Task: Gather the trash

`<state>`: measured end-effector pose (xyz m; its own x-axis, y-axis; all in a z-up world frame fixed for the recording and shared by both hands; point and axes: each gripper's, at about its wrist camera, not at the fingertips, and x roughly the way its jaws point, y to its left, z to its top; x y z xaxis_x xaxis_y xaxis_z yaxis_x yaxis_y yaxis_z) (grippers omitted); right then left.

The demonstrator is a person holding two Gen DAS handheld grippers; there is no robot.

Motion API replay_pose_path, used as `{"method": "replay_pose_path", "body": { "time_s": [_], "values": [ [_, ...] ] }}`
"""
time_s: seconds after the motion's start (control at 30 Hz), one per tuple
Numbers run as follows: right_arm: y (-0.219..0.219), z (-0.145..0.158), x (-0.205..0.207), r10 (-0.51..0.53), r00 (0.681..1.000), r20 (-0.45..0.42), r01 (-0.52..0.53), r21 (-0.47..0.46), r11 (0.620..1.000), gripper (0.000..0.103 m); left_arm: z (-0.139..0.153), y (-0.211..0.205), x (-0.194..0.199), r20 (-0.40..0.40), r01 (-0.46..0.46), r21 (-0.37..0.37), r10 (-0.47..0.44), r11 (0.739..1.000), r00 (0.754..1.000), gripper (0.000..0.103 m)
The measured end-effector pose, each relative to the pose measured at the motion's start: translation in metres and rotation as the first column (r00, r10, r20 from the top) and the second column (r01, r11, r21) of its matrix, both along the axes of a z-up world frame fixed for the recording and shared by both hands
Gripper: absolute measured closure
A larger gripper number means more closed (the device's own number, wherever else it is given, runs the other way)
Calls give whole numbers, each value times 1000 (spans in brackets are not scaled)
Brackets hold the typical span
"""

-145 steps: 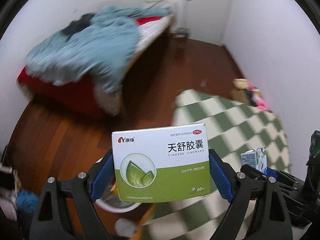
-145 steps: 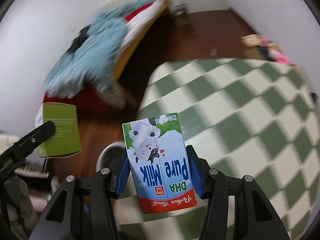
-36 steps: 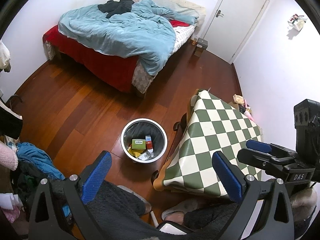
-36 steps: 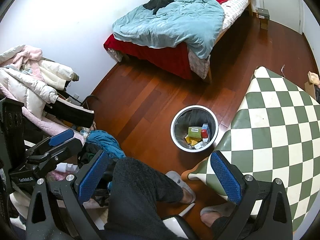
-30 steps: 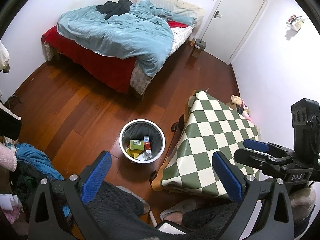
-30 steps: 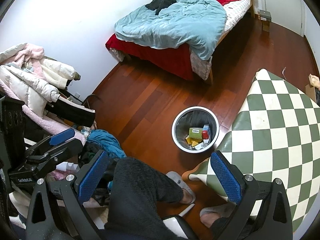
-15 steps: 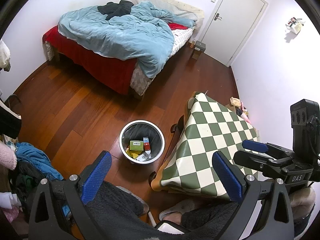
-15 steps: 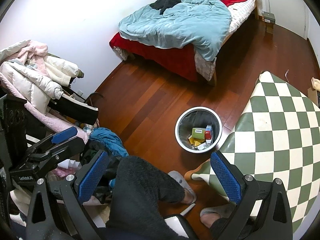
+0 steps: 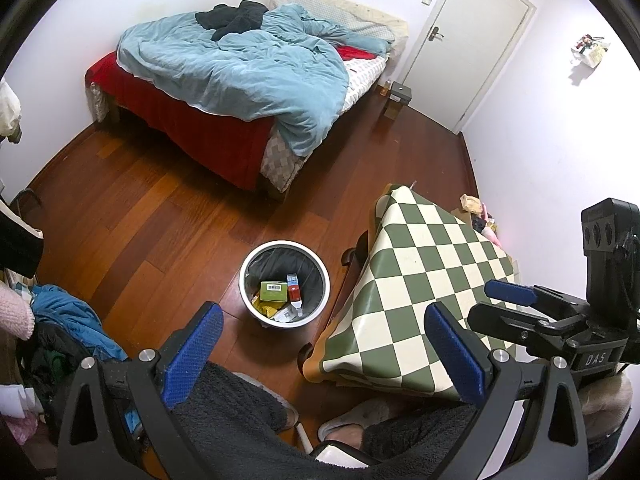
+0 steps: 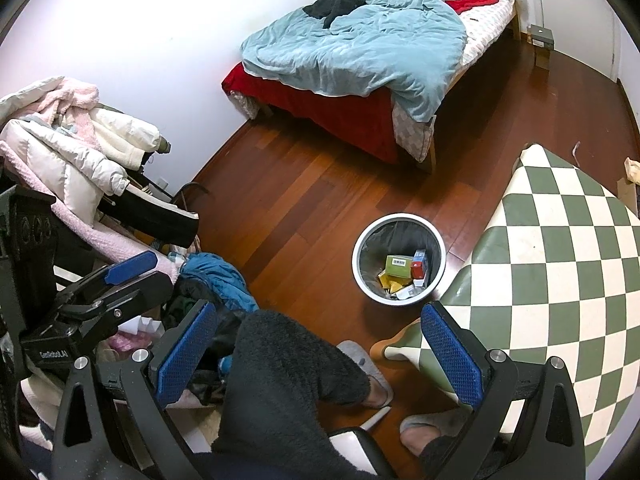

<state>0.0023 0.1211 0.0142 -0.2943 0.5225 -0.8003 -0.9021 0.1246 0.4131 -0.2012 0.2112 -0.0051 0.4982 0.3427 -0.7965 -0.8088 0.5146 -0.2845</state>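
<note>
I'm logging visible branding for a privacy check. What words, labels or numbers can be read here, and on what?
"DAS": on the body of the right gripper, seen from the left wrist.
"GenRobot.AI": on the body of the left gripper, seen from the right wrist; small, so my best reading.
Green box in the trash bin: a barcode label, too small to read.
Other cartons there: print unreadable.

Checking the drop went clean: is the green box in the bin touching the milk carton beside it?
Cannot tell. In the left wrist view the green box and milk carton lie side by side in the bin; no gap shows, but contact is too small to confirm.
</note>
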Motion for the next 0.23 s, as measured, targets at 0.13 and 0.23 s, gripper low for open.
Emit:
{"method": "replay_pose_path", "body": {
  "time_s": [0.13,0.23],
  "values": [
    [-1,0,-1,4,1000,-1,-4,-2,1000,0,2,-1,1,3,-7,4,7,1000,1000,0],
    [-2,0,-1,4,1000,-3,-4,-3,1000,0,3,0,1,4,-6,0,6,1000,1000,0]
  ]
}}
